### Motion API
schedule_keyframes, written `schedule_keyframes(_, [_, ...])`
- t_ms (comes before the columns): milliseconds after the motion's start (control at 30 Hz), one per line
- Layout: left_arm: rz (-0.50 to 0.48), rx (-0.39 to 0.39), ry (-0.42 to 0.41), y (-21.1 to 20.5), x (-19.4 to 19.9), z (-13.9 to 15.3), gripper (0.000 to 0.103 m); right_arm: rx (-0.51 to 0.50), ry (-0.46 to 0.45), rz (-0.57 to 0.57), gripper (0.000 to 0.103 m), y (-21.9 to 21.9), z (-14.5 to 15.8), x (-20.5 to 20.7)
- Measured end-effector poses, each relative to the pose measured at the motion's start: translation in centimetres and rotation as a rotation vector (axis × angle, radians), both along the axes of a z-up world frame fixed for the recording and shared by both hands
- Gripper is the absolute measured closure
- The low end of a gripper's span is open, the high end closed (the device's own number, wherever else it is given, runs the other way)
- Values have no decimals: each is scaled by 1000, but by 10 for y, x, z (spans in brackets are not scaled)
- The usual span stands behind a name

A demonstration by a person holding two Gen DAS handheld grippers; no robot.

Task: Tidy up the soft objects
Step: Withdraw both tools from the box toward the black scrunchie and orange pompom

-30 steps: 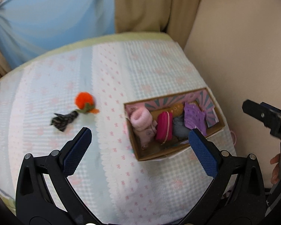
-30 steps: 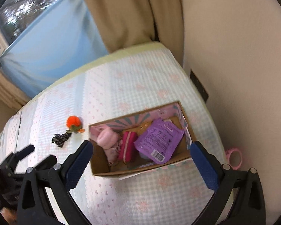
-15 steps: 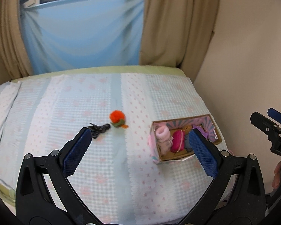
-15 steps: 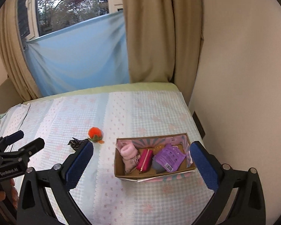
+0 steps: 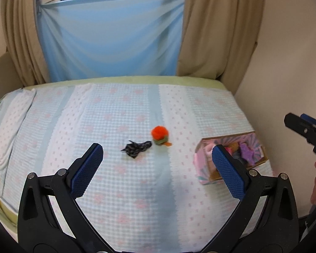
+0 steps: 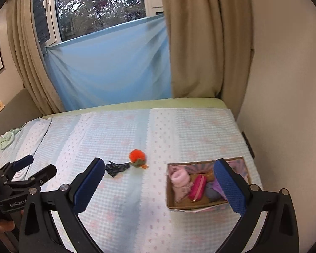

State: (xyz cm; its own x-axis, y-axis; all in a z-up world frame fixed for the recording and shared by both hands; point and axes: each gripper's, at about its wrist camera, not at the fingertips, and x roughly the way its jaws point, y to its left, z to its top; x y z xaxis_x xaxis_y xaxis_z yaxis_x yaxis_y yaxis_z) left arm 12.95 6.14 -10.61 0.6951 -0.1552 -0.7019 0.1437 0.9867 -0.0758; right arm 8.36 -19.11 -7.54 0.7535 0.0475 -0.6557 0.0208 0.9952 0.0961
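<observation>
An orange pompom toy [image 5: 160, 135] [image 6: 137, 157] and a dark patterned cloth piece [image 5: 136, 148] [image 6: 116, 168] lie side by side on the bed. A cardboard box [image 5: 204, 164] [image 6: 180, 206] at the bed's right side holds pink socks [image 6: 180, 179], a magenta pouch [image 6: 198, 187] and a purple packet [image 5: 247, 152]. My left gripper [image 5: 155, 166] is open and empty, well back from the cloth. My right gripper [image 6: 158, 181] is open and empty, above the bed's near side. Each gripper also shows in the other's view: the left [image 6: 29, 172], the right [image 5: 305, 126].
The bed has a light blue and white checked cover [image 6: 179, 130]. A beige wall [image 6: 284, 84] runs close along the right side. Tan curtains [image 6: 204, 42] and a blue sheet [image 6: 107, 69] hang behind the bed's far edge. A folded cloth [image 6: 4, 141] lies at far left.
Both grippers have pulled back and up from over the box, so the whole bed, window and curtains now show. Objects on the bed have not moved.
</observation>
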Motion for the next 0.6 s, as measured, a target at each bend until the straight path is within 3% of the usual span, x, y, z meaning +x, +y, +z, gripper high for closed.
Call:
schedule_keyframes(300, [-97, 30, 73, 37, 75, -67, 0, 37, 68, 29, 0, 48, -41, 75])
schedule_keyframes(600, [-215, 59, 116, 46, 162, -179, 0, 58, 160, 28, 0, 75, -135, 162])
